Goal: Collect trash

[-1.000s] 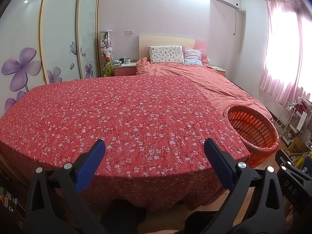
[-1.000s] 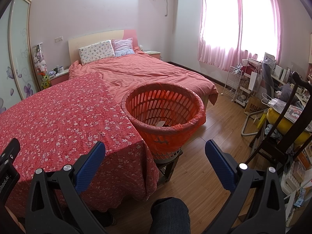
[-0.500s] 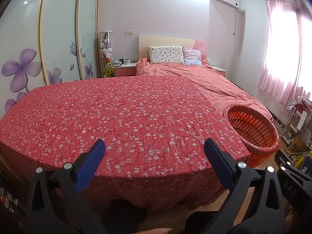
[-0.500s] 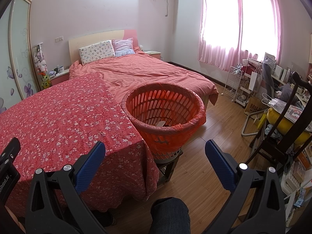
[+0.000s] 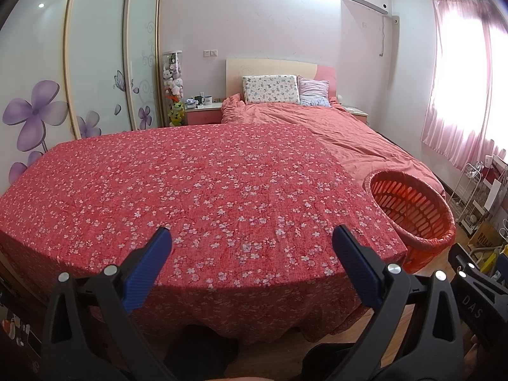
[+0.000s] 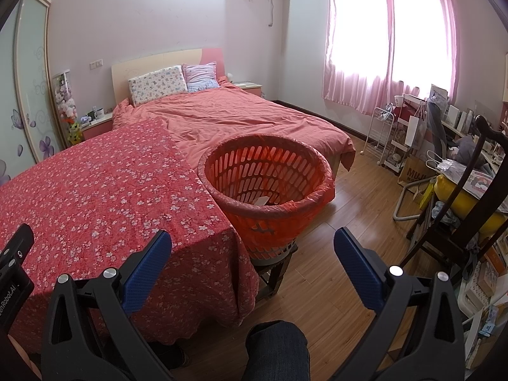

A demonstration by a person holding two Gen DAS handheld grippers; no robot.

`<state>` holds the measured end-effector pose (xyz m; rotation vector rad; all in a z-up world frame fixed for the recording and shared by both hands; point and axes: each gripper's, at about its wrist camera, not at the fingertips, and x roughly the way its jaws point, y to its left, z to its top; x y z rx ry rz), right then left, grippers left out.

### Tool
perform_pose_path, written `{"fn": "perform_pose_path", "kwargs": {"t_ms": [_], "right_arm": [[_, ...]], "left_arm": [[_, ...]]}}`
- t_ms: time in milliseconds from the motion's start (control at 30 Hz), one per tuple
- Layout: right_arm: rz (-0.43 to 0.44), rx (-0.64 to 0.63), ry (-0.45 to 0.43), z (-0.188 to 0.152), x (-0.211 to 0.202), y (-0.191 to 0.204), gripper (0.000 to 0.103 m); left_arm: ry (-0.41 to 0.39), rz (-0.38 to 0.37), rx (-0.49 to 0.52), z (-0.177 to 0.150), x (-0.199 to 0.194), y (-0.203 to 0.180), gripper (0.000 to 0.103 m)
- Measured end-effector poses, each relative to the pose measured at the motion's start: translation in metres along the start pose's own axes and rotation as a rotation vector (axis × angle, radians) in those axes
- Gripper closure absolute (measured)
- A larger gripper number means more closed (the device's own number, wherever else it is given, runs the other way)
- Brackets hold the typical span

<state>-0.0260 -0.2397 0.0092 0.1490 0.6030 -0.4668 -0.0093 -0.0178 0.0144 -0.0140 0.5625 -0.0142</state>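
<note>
Hardly anything had changed over the last second: the flowered red cloth on the table (image 5: 206, 190) showed no trash, so collecting looked finished or not begun. Both the left tongs (image 5: 250, 247) and right tongs (image 6: 252, 247) hovered spread wide and empty, the red-lined orange slatted basket (image 6: 270, 216), a white scrap inside, beside the table's right corner.

Red cloth (image 5: 203, 190) sprinkled with white blossoms (tiny ones), orange slotted basket (image 6: 270, 197), pink curtains (image 6: 377, 38).
</note>
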Motion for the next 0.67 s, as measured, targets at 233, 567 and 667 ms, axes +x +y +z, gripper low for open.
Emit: {"fn": "perform_pose_path", "kwargs": {"t_ms": [233,567,667], "right_arm": [[0.000,0.000,0.000,0.000,0.000,0.000,0.002],[0.000,0.000,0.000,0.000,0.000,0.000,0.002],[0.000,0.000,0.000,0.000,0.000,0.000,0.002]], "left_arm": [[0.001,-0.001,0.000,0.000,0.000,0.000,0.004],[0.004,0.004,0.002,0.001,-0.001,0.008,0.004],[0.003,0.002,0.001,0.001,-0.001,0.010,0.004]]}}
